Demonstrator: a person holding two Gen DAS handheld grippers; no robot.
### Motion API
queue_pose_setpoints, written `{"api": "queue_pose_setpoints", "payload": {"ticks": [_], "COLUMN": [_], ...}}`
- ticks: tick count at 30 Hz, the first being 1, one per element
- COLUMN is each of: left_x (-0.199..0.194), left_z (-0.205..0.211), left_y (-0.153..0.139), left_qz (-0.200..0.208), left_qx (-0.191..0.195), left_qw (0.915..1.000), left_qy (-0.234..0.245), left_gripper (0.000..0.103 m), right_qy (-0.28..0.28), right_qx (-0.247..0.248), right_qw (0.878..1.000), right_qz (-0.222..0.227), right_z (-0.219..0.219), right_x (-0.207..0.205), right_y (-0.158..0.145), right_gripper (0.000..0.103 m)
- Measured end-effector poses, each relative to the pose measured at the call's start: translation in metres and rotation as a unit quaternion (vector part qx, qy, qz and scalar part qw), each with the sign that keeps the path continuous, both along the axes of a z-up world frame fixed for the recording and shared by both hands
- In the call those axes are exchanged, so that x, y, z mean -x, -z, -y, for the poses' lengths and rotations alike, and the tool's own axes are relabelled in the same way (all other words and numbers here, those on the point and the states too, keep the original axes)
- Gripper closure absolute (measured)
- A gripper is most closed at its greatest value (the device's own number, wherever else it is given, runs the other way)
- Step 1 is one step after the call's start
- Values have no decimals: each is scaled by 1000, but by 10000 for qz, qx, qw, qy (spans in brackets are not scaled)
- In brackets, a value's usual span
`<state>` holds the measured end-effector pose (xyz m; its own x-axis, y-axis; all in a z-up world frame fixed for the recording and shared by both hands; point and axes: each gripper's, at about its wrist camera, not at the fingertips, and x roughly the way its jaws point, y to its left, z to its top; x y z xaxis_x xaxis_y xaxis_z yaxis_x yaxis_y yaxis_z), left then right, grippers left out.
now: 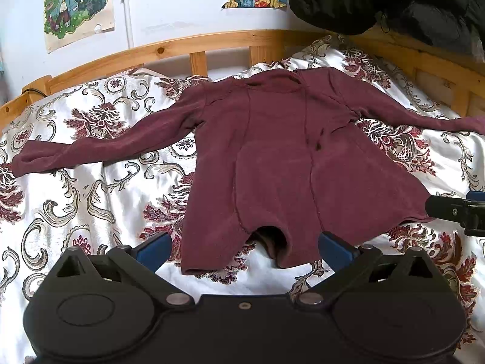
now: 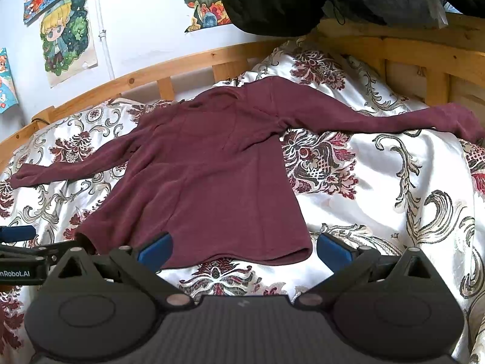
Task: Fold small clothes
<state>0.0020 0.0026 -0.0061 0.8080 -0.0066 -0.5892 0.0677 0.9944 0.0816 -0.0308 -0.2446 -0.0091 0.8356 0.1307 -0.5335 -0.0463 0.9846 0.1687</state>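
A small maroon long-sleeved top [image 1: 272,163] lies flat on the patterned bed cover, sleeves spread out to both sides, neck toward the headboard; it also shows in the right wrist view [image 2: 206,176]. My left gripper [image 1: 244,247] is open, its blue fingers either side of the hem's left part, just above the cloth. My right gripper [image 2: 244,247] is open over the hem's right part, holding nothing. The right gripper shows at the right edge of the left wrist view [image 1: 454,212], and the left gripper at the left edge of the right wrist view [image 2: 18,242].
The bed cover [image 1: 91,188] is white satin with a dark red floral print. A wooden headboard [image 1: 197,45] runs along the back. A black padded jacket [image 1: 379,0] hangs at the upper right. Posters [image 1: 75,6] are on the wall.
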Motion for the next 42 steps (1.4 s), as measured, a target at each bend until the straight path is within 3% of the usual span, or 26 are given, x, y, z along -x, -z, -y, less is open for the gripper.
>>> {"api": "queue_pose_setpoints", "payload": {"ticks": [20, 29, 36, 42], "left_x": [3, -10, -49, -93], "left_z": [1, 5, 10, 25], "left_y": [5, 0, -29, -59], "left_qz": [-20, -281, -578, -723], "left_qx": [-13, -184, -333, -631], "left_qw": [10000, 9994, 9977, 9949], "left_qy": [17, 92, 149, 325], "left_gripper": [1, 1, 1, 1], "right_qy": [88, 281, 1012, 2111], "right_qx": [-46, -74, -1, 18], "right_qw": [9999, 9993, 9947, 9753], "right_qz": [-100, -221, 168, 655], "right_z": [0, 5, 32, 80], "right_x": [1, -2, -4, -15], "right_y": [2, 3, -12, -33], "right_gripper": [0, 0, 0, 0]}}
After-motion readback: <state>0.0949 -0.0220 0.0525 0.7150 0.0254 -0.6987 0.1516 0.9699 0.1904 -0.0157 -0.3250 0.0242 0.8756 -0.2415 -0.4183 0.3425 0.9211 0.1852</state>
